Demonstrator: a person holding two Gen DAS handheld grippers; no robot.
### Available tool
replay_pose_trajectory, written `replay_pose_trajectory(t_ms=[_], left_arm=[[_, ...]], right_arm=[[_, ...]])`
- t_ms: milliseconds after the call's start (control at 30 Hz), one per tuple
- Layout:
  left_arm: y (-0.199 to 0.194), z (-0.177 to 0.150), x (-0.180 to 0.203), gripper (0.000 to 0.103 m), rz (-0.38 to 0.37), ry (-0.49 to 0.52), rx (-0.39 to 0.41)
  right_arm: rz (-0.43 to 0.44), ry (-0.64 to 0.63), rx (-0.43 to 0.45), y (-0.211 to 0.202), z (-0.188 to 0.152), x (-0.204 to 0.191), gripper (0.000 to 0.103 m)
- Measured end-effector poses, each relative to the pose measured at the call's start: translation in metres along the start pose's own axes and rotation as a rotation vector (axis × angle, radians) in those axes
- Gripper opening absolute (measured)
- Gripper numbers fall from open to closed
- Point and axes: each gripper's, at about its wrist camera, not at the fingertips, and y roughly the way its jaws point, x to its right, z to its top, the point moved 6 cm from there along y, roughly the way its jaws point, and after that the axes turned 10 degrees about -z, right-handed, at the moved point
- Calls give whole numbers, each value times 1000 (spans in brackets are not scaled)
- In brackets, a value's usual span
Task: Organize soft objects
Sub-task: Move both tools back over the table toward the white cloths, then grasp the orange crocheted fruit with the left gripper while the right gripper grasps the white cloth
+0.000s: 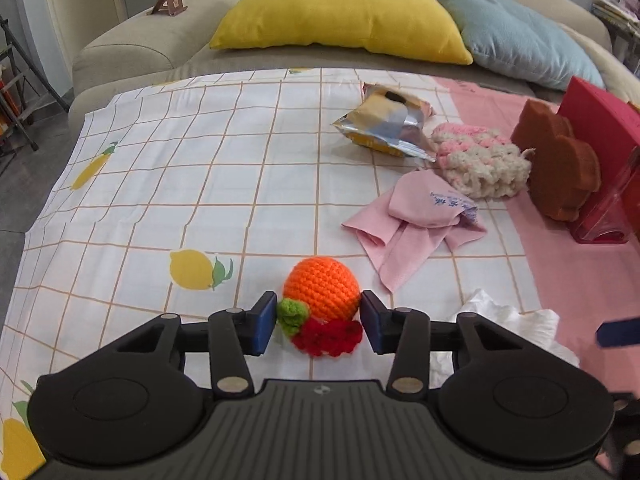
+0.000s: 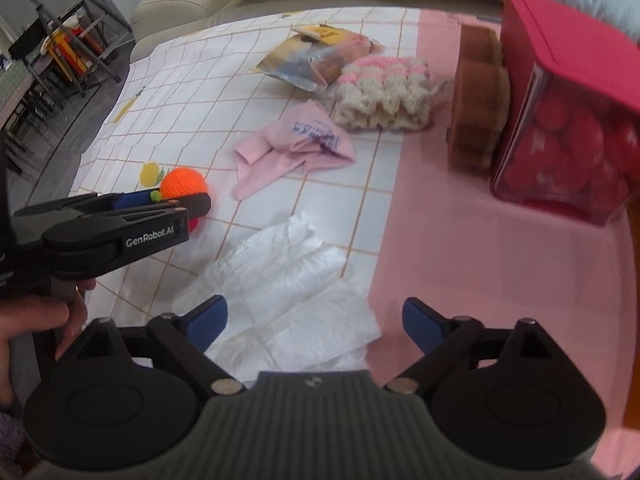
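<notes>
Round crocheted orange ball [image 1: 321, 287] between blue-padded left claw [image 1: 319, 323] fingers

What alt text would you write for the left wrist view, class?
The left tongs straddle an orange crocheted ball with green and red trim on a lemon-print grid tablecloth, blue pads beside it. Behind lie a crumpled pink cloth, a foil snack bag and a yellow cushion.

1. Crochet fruit [image 1: 322, 294] on the table [image 1: 160, 184], between left tongs [image 1: 319, 322].
2. Tissue [image 2: 288, 292] right of it, under right tongs [image 2: 314, 322].
3. Folded cloth [image 1: 416, 220] behind; box [image 2: 568, 112] far right.
</notes>
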Motion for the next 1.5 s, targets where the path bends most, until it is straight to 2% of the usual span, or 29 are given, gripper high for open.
replay_pose_trajectory(t_ms=[133,200,300,367,433,500,600,733,867,1000,1033,1133,1500], left_arm=[[-21,-4,14,51,-77,21,3],[-29,-11,18,51,-78,36,-19],[-37,-25,15,51,-93,-26,-58],[-37,-32,17,51,-105,-42,-91],[-37,-32,27,49,-119,1,-109],[-32,-36,32,50,-114,16,-160],[-30,-47,39,50,-167,-38,-208],[-34,-54,46,50,-180,-55,-230],[-37,-61,56,49,-233,-76,-256],[-40,-66,69,49,-246,-53,-268],[-40,-66,70,49,-252,-60,-269],[-42,-69,72,50,-245,-76,-271],[-70,-61,87,50,-197,-62,-189]], right_arm=[[5,125,-63,0,-12,3,96],[23,227,-102,-1,-20,9,96],[53,350,-157,-1,-33,16,96],[53,390,-176,1,-36,16,95],[63,421,-197,6,-37,14,93],[77,468,-194,7,-34,13,93],[76,489,-201,11,-27,9,93],[48,466,-188,13,-20,3,91],[-12,386,-161,12,-17,-3,76],[-61,322,-140,11,-18,0,47],[-54,314,-139,11,-19,2,39],[-12,305,-132,9,-21,8,25],[1,165,48,-46,-12,25,22]])
